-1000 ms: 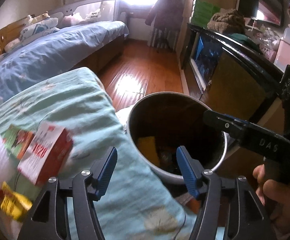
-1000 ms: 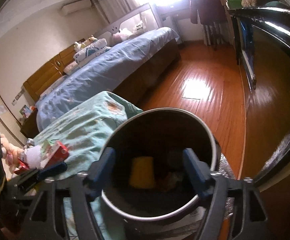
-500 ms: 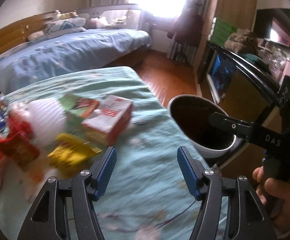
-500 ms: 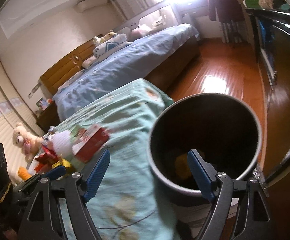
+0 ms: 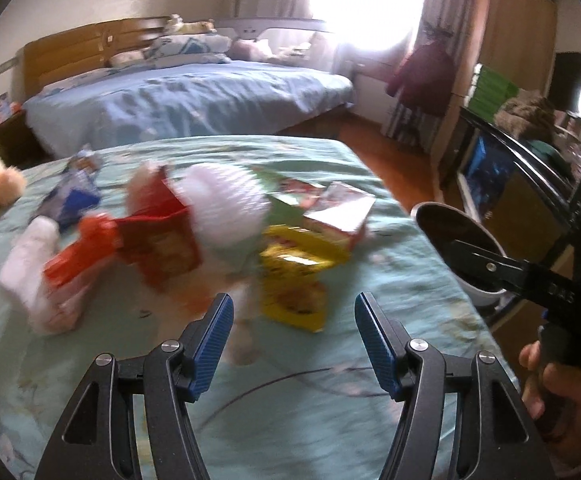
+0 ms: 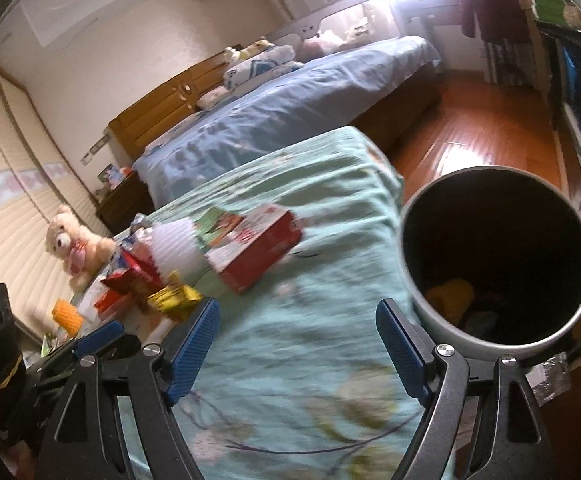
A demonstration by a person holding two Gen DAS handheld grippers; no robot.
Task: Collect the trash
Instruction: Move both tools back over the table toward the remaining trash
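A pile of trash lies on the teal bedspread (image 5: 298, 420): a yellow wrapper (image 5: 294, 296), a red packet (image 5: 162, 248), a white pleated paper piece (image 5: 226, 204) and a red-and-white box (image 5: 338, 216). My left gripper (image 5: 293, 344) is open and empty, just short of the yellow wrapper. The round bin (image 6: 494, 260) stands beside the bed at the right, with yellow trash inside. My right gripper (image 6: 298, 344) is open and empty, over the bedspread (image 6: 290, 380) left of the bin. The box (image 6: 258, 248) also shows in the right wrist view. The right gripper's body (image 5: 530, 276) shows in the left wrist view.
A teddy bear (image 6: 76, 240) sits at the far left of the bed. A second bed with a blue cover (image 5: 186, 96) lies behind. A dark TV cabinet (image 5: 502, 176) runs along the right, with wooden floor (image 6: 482, 120) between.
Both grippers have swung left, away from the bin and toward the trash pile. The bin has shifted to the right in both views. Both stay open.
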